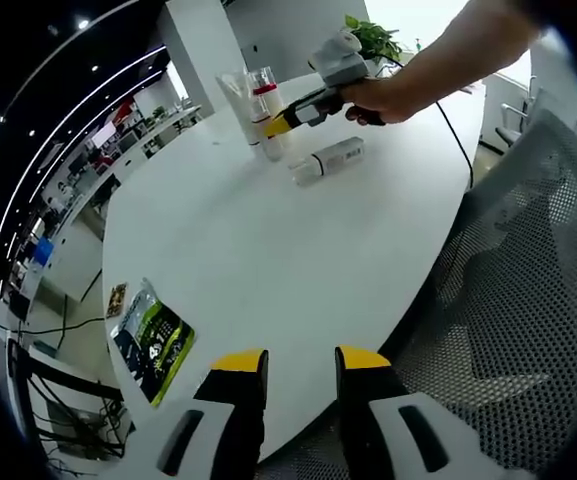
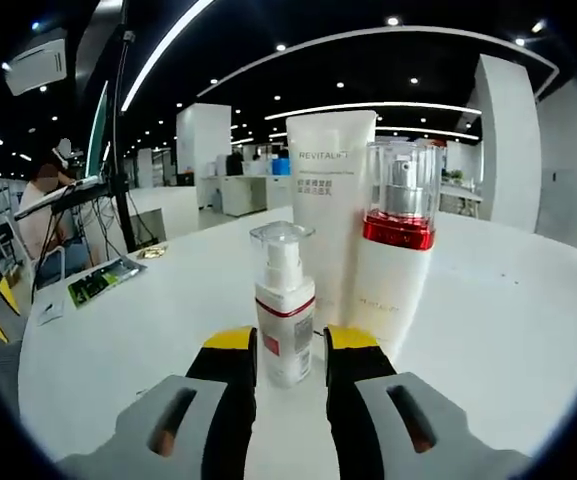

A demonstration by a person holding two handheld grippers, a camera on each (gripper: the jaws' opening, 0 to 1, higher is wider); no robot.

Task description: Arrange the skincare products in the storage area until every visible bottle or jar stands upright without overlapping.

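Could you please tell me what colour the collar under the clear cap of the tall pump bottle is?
Red, on the tall white pump bottle with a clear cap; clearest in the right gripper view.

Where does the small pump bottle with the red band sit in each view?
Left gripper view: cannot be told apart; it would be at the right gripper, top centre, beside the upright bottles.
Right gripper view: small pump bottle low centre, upright between the gripper's jaws.
Shared landmark: the red-collared bottle.

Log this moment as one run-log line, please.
right gripper: around small pump bottle, upright | lying bottle: not righted | left gripper: open, empty
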